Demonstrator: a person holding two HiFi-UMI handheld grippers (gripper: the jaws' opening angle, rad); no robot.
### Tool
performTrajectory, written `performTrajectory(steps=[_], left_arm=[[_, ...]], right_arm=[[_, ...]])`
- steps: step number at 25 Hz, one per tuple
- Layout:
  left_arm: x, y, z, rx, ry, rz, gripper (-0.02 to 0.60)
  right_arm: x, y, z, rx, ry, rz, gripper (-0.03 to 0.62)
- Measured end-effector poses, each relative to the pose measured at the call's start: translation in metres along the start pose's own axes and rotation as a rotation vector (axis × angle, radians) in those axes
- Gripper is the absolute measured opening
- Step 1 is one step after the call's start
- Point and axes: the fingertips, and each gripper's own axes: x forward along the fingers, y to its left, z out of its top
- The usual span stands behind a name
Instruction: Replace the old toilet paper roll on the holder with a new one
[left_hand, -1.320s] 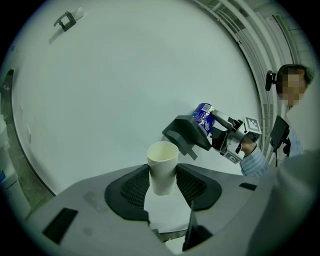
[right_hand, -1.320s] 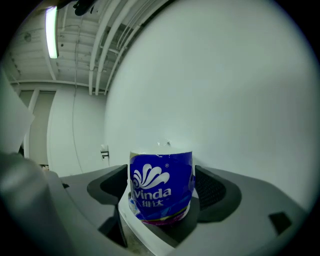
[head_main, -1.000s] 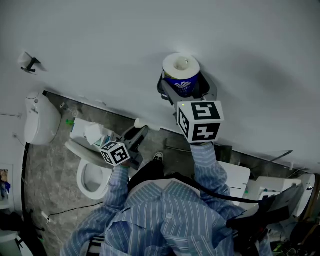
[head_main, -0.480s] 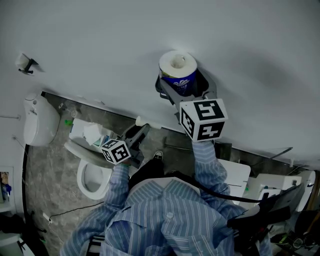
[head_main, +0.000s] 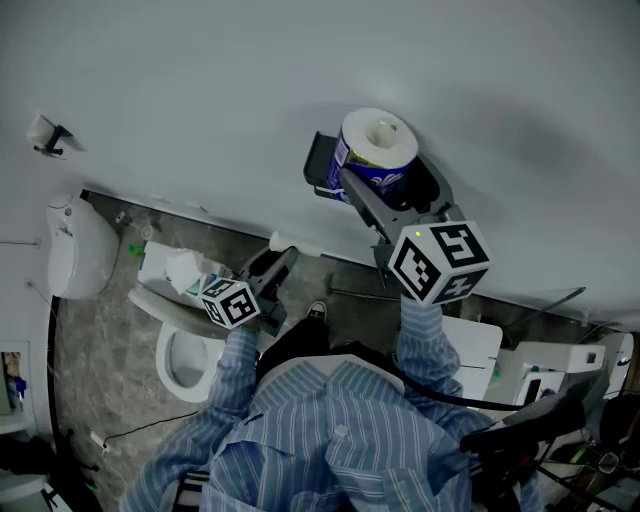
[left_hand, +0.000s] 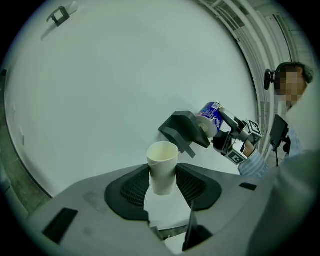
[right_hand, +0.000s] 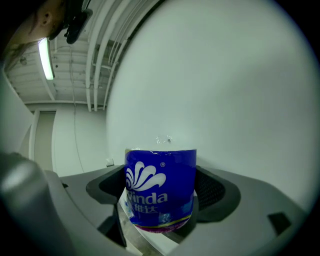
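My right gripper (head_main: 386, 178) is shut on a new toilet paper roll (head_main: 378, 148) in a blue printed wrapper, held up against the white wall. The right gripper view has that roll (right_hand: 160, 187) upright between the jaws. The dark wall holder (head_main: 322, 170) sits just left of the roll, bare as far as the left gripper view shows (left_hand: 184, 132). Lower down, over the toilet, my left gripper (head_main: 278, 260) is shut on a pale empty cardboard tube (left_hand: 162, 167), which stands upright between its pads. The left gripper view also catches the new roll (left_hand: 210, 117) and the right gripper (left_hand: 227, 137) beside the holder.
A white toilet (head_main: 185, 355) stands below left, with a tissue pack (head_main: 182, 268) on its tank. A white container (head_main: 72, 245) and a small wall hook (head_main: 45, 132) are at the far left. White units (head_main: 475, 350) stand at the lower right.
The right gripper has swung to the right with the wrapped roll and rolled a little, so more of the holder shows at the roll's left. The left gripper has stayed put.
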Motion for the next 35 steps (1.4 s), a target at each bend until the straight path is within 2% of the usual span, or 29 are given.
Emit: performTrajectory(steps=[3,8,11,14,17,26,31,35], left_arm=[[0.003,-0.002,-0.003,0.001,0.012,-0.009,0.17],[0.009,-0.011,-0.007,0.008,0.031,-0.031,0.17],[0.013,-0.015,-0.008,0.012,0.042,-0.045,0.17],[0.015,-0.014,-0.006,0.012,0.051,-0.061,0.17],[0.017,-0.014,-0.005,0.013,0.063,-0.071,0.17],[0.016,-0.017,-0.009,0.018,0.086,-0.08,0.17],[0.017,-0.018,-0.009,0.017,0.085,-0.074,0.17],[0.016,-0.019,-0.009,0.021,0.08,-0.07,0.17]], right_arm=[[-0.021,-0.008,0.009,0.071,-0.057,-0.003,0.417],[-0.061,-0.034,0.015,0.257,-0.142,-0.003,0.417],[-0.08,-0.047,0.009,0.288,-0.146,-0.042,0.417],[-0.091,-0.058,-0.005,0.297,-0.133,-0.098,0.418],[-0.101,-0.068,-0.019,0.351,-0.131,-0.134,0.417],[-0.123,-0.084,-0.054,0.501,-0.129,-0.191,0.417],[-0.12,-0.106,-0.083,0.639,-0.172,-0.248,0.417],[-0.117,-0.116,-0.104,0.767,-0.209,-0.255,0.417]])
